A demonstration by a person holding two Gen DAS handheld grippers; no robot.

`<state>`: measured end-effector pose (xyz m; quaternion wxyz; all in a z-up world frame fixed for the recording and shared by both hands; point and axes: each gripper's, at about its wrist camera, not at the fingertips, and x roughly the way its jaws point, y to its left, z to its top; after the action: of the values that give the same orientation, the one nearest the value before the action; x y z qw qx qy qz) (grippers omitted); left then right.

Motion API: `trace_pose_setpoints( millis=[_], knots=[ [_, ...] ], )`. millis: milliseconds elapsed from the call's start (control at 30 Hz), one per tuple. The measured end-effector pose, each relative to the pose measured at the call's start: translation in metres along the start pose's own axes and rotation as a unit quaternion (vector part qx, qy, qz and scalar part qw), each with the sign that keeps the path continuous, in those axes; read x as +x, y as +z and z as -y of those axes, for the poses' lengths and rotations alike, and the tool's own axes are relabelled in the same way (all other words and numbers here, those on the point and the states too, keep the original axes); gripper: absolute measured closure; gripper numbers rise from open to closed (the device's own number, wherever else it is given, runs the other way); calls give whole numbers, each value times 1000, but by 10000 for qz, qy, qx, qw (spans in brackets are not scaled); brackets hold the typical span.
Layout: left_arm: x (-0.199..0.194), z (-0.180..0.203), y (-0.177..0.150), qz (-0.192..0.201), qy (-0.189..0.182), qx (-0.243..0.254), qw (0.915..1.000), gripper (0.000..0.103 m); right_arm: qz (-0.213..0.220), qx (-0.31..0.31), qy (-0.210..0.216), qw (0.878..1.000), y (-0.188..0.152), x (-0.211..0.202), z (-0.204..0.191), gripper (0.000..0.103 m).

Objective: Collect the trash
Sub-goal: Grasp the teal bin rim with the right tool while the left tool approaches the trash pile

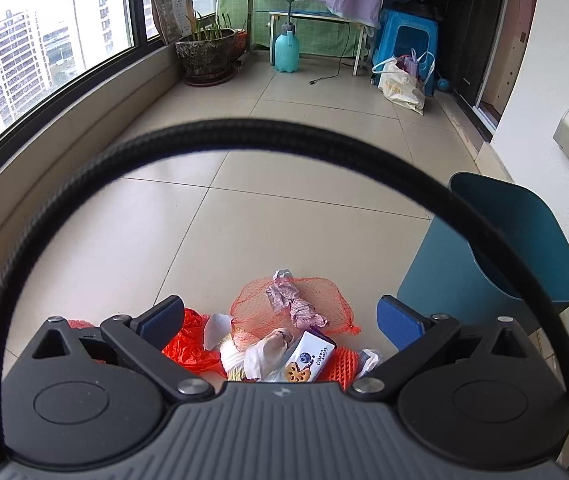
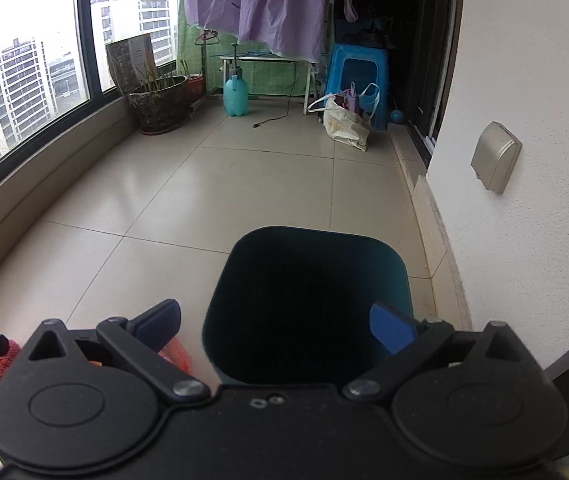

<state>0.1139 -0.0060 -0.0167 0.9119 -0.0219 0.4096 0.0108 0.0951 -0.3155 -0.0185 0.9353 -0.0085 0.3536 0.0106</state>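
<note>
A pile of trash lies on the tiled floor in the left wrist view: an orange mesh net bag [image 1: 320,300], a crumpled pinkish wrapper [image 1: 290,298], a red plastic bag [image 1: 192,336], white crumpled paper [image 1: 262,354] and a small printed carton [image 1: 310,356]. My left gripper [image 1: 280,320] is open and empty, held just above the pile. A teal trash bin [image 1: 524,264] stands to the right of the pile. In the right wrist view the bin [image 2: 308,304] is directly below my right gripper [image 2: 276,324], which is open and empty. A bit of orange net [image 2: 178,354] shows at its left finger.
A black cable loop [image 1: 244,128] arcs across the left wrist view. A plant pot [image 1: 206,54], a teal spray bottle [image 1: 286,50], a blue stool [image 1: 406,46] and a shopping bag [image 1: 402,82] stand at the far end. A white wall [image 2: 524,80] with a socket cover is at right, windows at left.
</note>
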Motion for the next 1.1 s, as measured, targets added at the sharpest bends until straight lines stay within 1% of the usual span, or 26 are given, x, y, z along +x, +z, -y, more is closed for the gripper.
trace_pose_setpoints(
  millis=[133, 233, 333, 500, 633, 700, 800, 867, 967, 1100],
  knots=[
    [26, 5, 9, -114, 98, 11, 9999, 0, -334, 205, -388, 9985, 5, 45, 41, 2],
    [43, 8, 11, -206, 112, 72, 9997, 0, -580, 410, -583, 9958, 1, 74, 66, 2],
    [63, 10, 12, -340, 103, 156, 9992, 0, -823, 601, -716, 9922, -11, 98, 82, 3],
    [95, 9, 9, -708, 52, 163, 9973, 0, -1160, 679, -728, 9882, -33, 119, 88, 4],
    [120, 10, -4, -979, -14, 257, 9949, 0, -1259, 725, -707, 9869, -41, 127, 86, 4],
    [132, 12, -13, -1106, -130, 334, 9932, 0, -1237, 745, -651, 9874, -43, 127, 85, 5],
    [144, 18, -27, -1218, -129, 509, 9912, 0, -1252, 725, -589, 9877, -40, 134, 90, 5],
    [148, 24, -34, -1295, -163, 617, 9895, 0, -1257, 644, -654, 9878, -39, 135, 90, 5],
    [146, 29, -40, -1295, -263, 720, 9886, 0, -1236, 504, -688, 9887, -41, 135, 87, 5],
    [143, 34, -42, -1259, -272, 858, 9879, 0, -1205, 500, -615, 9895, -42, 137, 89, 5]
  ],
)
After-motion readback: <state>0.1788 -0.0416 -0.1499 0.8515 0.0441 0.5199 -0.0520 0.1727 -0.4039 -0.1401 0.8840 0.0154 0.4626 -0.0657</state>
